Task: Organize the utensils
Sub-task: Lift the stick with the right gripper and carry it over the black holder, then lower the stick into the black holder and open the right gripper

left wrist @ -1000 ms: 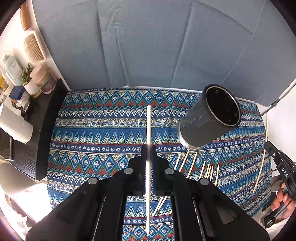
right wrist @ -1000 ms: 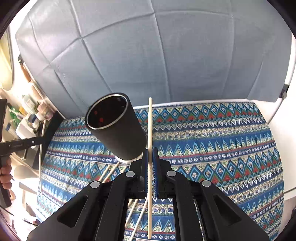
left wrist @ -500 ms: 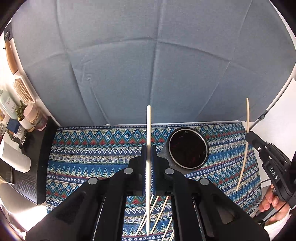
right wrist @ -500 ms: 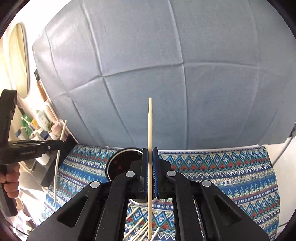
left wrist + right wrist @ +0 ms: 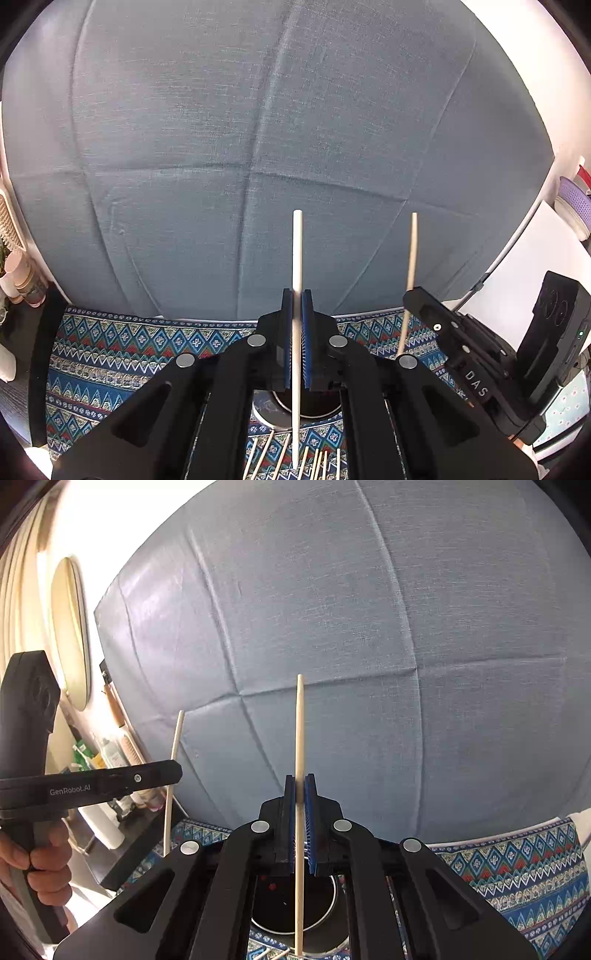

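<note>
My left gripper (image 5: 296,306) is shut on a pale chopstick (image 5: 297,258) that stands upright between its blue pads. My right gripper (image 5: 300,790) is shut on a second wooden chopstick (image 5: 299,731), also upright. A dark cylindrical holder (image 5: 291,904) stands under both grippers, its open mouth (image 5: 314,406) seen past the jaws. Each chopstick's lower end hangs over or near that mouth. Several loose chopsticks (image 5: 291,458) lie on the patterned cloth in front of the holder. In the left wrist view the right gripper (image 5: 417,295) shows at right with its chopstick (image 5: 410,258). In the right wrist view the left gripper (image 5: 173,771) shows at left.
A blue patterned tablecloth (image 5: 110,354) covers the table, backed by a grey-blue fabric screen (image 5: 258,147). A dark side shelf with bottles and jars (image 5: 110,760) stands at left. A hand (image 5: 44,860) grips the left tool's handle. Stacked bowls (image 5: 576,206) sit far right.
Both grippers rose and tilted up over the holder, each keeping its chopstick. The holder slid from upper view to beneath the jaws, and the two grippers came closer together.
</note>
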{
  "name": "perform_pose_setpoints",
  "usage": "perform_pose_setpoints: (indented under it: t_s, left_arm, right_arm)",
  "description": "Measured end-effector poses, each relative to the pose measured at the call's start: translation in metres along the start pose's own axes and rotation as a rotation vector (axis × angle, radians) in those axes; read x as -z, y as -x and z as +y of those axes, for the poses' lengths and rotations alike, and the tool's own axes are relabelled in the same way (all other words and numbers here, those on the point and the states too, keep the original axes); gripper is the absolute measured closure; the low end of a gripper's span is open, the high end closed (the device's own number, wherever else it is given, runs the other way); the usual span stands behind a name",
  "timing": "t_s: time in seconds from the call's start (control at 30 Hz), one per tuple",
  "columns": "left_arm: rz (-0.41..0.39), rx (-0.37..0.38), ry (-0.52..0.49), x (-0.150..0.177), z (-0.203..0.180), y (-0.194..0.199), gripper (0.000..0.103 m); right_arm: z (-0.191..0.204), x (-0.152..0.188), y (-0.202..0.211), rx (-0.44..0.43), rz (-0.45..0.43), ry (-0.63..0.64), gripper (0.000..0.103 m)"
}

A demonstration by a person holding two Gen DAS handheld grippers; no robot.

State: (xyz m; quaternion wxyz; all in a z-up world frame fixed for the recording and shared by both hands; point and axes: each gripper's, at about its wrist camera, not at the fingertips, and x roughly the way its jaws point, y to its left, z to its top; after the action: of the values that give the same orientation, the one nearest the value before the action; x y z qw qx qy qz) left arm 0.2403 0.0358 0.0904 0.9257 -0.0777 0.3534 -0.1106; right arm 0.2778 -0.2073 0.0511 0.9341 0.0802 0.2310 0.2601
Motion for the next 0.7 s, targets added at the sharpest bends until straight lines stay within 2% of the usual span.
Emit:
perform_pose_setpoints:
  t_s: [0.27, 0.43, 0.5, 0.7]
  left_arm:
    - [-0.131, 0.069, -0.044, 0.008, -0.009, -0.025, 0.098]
    - [-0.203, 0.099, -0.048, 0.020, -0.004, -0.043, 0.098]
    - [-0.239, 0.106, -0.041, 0.026, -0.003, -0.048, 0.098]
    - [-0.256, 0.111, -0.039, 0.040, -0.008, -0.070, 0.098]
  right_arm:
    - [-0.014, 0.012, -0.027, -0.119, -0.096, -0.045, 0.098]
    - [-0.022, 0.028, -0.038, -0.159, -0.142, -0.043, 0.098]
    - [-0.026, 0.033, -0.043, -0.172, -0.137, -0.053, 0.098]
    - [-0.030, 0.053, -0.052, -0.154, -0.084, -0.044, 0.098]
